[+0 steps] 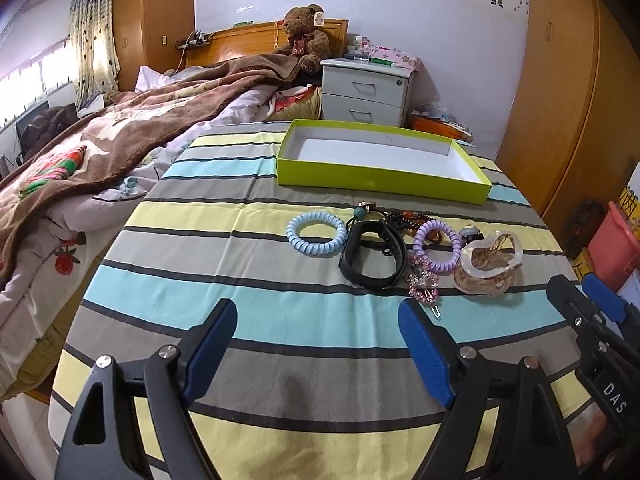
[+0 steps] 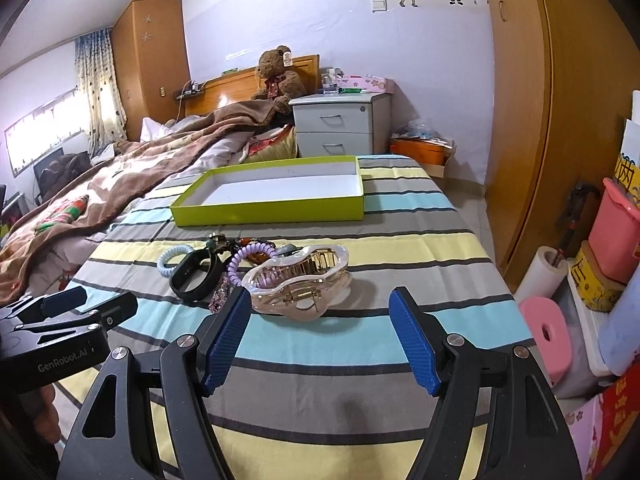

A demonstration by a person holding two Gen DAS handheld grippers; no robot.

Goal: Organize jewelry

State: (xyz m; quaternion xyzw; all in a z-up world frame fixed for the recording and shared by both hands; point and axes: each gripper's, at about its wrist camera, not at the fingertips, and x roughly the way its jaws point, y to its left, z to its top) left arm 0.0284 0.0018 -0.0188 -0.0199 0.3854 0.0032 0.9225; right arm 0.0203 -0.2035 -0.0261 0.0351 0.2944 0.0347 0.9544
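Waiting wide open and empty, the right gripper faces the clear hair claw; the left gripper, open too, faces the pile, while the green box sits ready near the surface's far edge.

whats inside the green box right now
Nothing: the green box shows only its bare white floor in both views. The strip just behind its near wall is hidden. The jewelry pile, including the clear hair claw, still lies on the striped cloth.
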